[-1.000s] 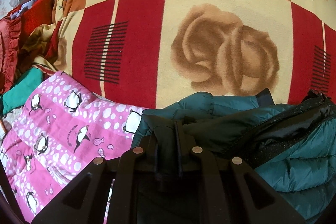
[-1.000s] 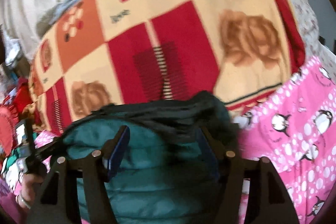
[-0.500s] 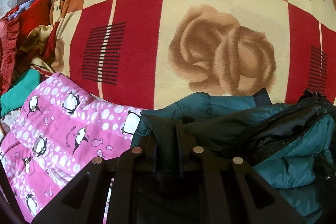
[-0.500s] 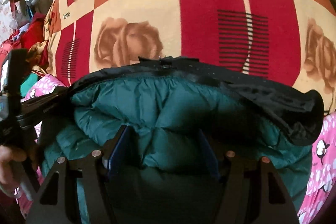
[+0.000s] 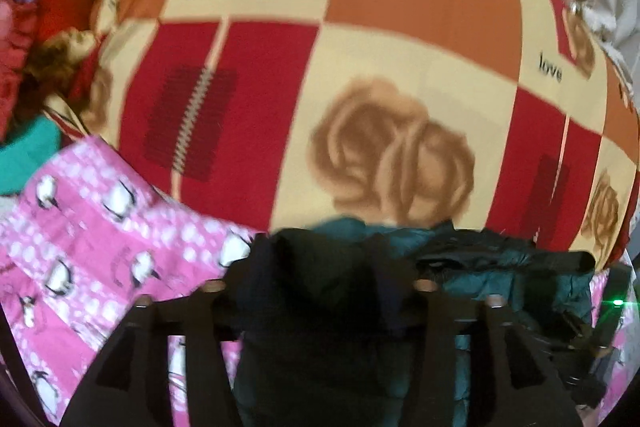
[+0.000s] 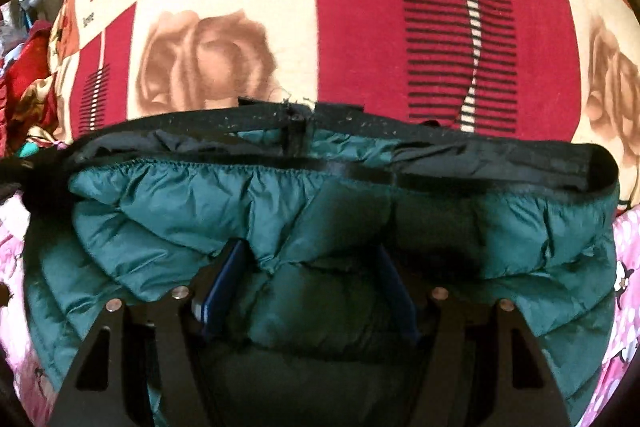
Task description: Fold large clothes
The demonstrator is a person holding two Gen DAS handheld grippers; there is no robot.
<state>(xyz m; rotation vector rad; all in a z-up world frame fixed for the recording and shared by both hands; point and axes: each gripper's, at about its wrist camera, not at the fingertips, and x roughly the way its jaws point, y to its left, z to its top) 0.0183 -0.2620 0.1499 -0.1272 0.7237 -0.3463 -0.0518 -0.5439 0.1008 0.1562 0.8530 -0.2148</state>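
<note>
The fold looked only partly done — the teal puffer jacket (image 6: 304,211) was bunched double along the lower half of the right wrist frame, its black-trimmed edge (image 6: 344,147) running across the middle, not yet flat or squared. It lay on a red-and-cream rose blanket (image 6: 360,27), with pink penguin fabric (image 5: 100,227) at lower left of the left wrist view. The right tongs (image 6: 308,291) stood fairly wide, padding bulging between them; the left tongs (image 5: 320,291) were buried in dark fabric — grip unclear.
</note>
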